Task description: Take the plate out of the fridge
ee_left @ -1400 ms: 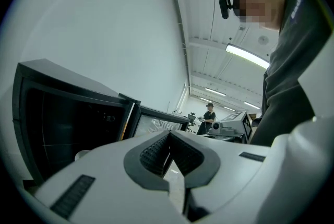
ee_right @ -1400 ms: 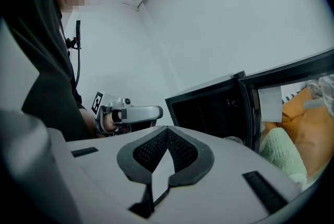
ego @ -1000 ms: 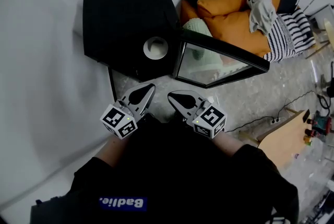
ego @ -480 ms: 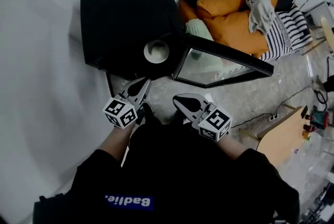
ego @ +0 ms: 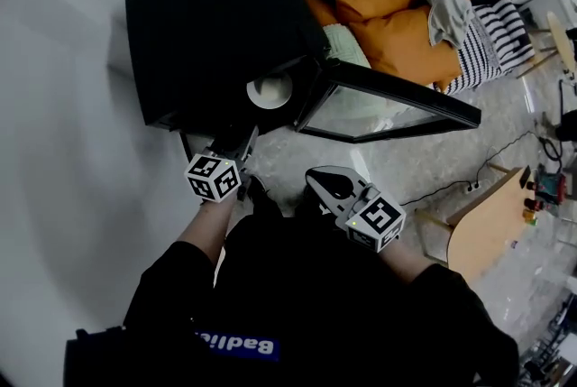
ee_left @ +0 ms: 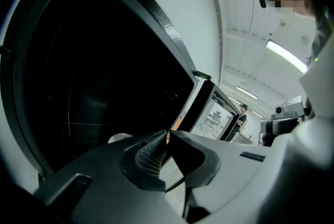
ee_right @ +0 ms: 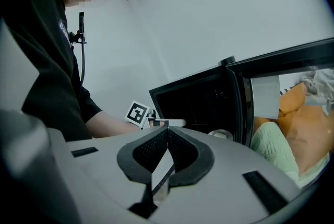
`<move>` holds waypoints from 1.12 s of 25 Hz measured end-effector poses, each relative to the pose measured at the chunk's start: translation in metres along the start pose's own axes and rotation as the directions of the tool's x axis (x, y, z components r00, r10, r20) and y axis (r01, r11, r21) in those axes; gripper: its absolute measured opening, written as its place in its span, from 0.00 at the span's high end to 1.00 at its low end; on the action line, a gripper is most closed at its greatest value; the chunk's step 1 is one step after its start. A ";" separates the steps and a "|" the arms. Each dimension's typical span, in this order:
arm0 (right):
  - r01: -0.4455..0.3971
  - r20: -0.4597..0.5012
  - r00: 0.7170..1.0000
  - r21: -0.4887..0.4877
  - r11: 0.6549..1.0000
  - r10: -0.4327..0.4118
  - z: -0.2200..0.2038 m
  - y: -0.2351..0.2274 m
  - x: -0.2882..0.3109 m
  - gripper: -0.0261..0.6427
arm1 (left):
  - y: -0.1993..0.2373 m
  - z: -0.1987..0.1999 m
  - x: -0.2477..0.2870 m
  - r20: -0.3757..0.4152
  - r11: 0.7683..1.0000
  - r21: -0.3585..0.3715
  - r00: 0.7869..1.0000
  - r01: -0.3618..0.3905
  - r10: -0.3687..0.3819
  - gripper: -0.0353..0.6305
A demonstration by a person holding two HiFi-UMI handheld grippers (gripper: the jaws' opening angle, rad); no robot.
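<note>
A small black fridge [ego: 203, 24] stands on the floor with its glass door [ego: 379, 105] swung open to the right. A white plate [ego: 269, 90] lies inside near the opening; it also shows as a pale plate [ee_left: 119, 138] low in the dark interior and as a plate [ee_right: 222, 134] beside the door frame. My left gripper [ego: 240, 140] is shut and empty, just in front of the fridge opening, short of the plate. My right gripper [ego: 315, 178] is shut and empty, farther back over the floor. In the gripper views the left gripper [ee_left: 167, 134] and right gripper [ee_right: 167, 128] have their jaws together.
Orange cushions [ego: 406, 24], a green pillow [ego: 347, 42] and striped fabric [ego: 491, 42] lie behind the open door. A wooden board [ego: 478, 232] and a cable [ego: 451, 191] are on the floor at right. A white wall [ego: 54, 151] runs along the left.
My left gripper has moved forward and down toward the fridge opening. The right gripper has drifted slightly to the right. Both stay shut.
</note>
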State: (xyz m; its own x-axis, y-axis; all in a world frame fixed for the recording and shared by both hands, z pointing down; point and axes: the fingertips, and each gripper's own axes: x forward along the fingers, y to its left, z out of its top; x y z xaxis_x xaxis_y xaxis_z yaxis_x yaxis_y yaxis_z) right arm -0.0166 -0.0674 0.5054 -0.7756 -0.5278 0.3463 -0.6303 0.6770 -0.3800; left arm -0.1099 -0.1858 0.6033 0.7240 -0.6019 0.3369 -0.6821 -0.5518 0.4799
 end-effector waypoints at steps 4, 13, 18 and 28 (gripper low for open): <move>0.033 -0.034 0.999 0.013 0.999 -0.032 -0.007 -0.003 0.000 0.95 | 0.022 -0.010 0.012 -0.039 1.000 0.007 0.999 -0.029 0.029 0.91; 0.045 -0.059 0.997 0.013 0.999 -0.044 -0.021 -0.005 0.002 0.95 | 0.064 -0.039 0.040 -0.113 0.995 -0.031 0.989 -0.095 0.091 0.78; 0.072 -0.083 0.994 0.031 0.997 -0.069 -0.033 -0.010 -0.008 0.95 | 0.085 -0.051 0.060 -0.148 0.991 -0.058 0.982 -0.124 0.114 0.72; 0.109 -0.136 0.986 0.084 0.991 -0.097 -0.058 -0.018 -0.026 0.95 | 0.135 -0.074 0.086 -0.187 0.958 -0.197 0.967 -0.210 0.173 0.65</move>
State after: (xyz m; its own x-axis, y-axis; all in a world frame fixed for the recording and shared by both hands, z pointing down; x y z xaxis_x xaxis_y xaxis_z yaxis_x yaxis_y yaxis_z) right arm 0.0173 -0.0359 0.5533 -0.6990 -0.5162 0.4949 -0.7116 0.5702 -0.4104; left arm -0.1320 -0.2696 0.7571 0.6011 -0.5695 0.5607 -0.7848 -0.2880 0.5487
